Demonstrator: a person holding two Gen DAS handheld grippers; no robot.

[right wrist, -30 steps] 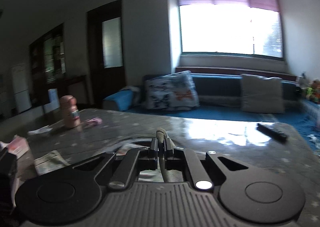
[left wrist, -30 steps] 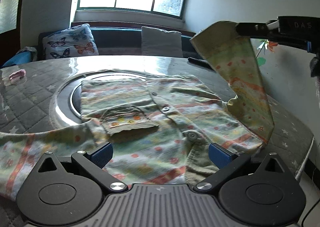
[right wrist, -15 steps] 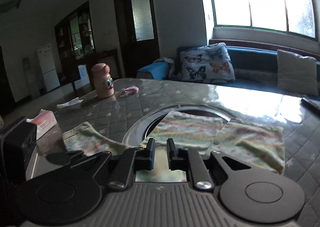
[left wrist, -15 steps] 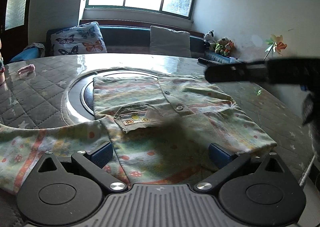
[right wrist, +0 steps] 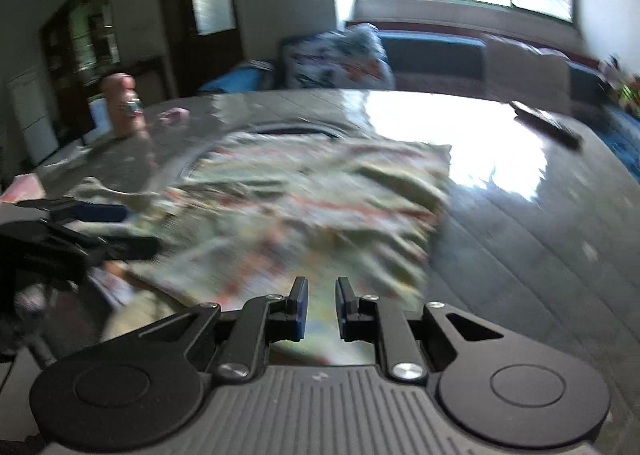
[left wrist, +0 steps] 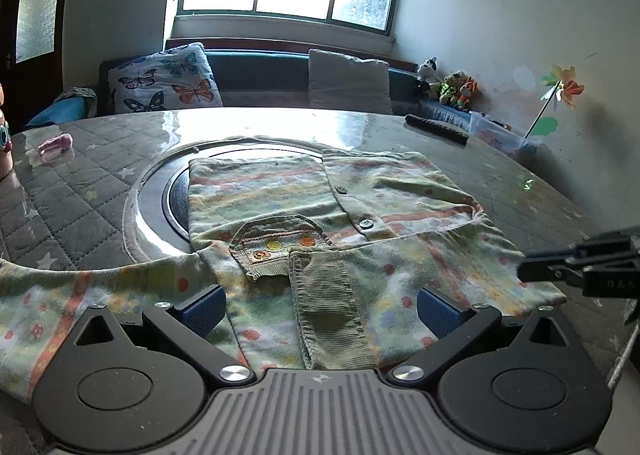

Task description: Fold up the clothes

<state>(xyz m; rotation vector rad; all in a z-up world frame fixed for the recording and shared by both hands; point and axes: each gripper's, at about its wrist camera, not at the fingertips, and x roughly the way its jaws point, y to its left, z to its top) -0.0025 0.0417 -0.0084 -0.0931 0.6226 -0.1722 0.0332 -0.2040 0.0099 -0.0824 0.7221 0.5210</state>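
We see the left gripper (left wrist: 320, 307) spread wide, empty, low over the shirt (left wrist: 360, 223) lying flat on the table (left wrist: 80, 191) right ahead. Right gripper (right wrist: 321, 305) narrowly parted, holding nothing, shirt blurred just ahead.

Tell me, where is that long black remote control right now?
In the left wrist view, the long black remote control lies on the far right of the quilted grey table, beyond the patterned green shirt, near the clear plastic box.

Left gripper (left wrist: 320, 307) agape, right gripper (right wrist: 321, 305) narrowly parted.
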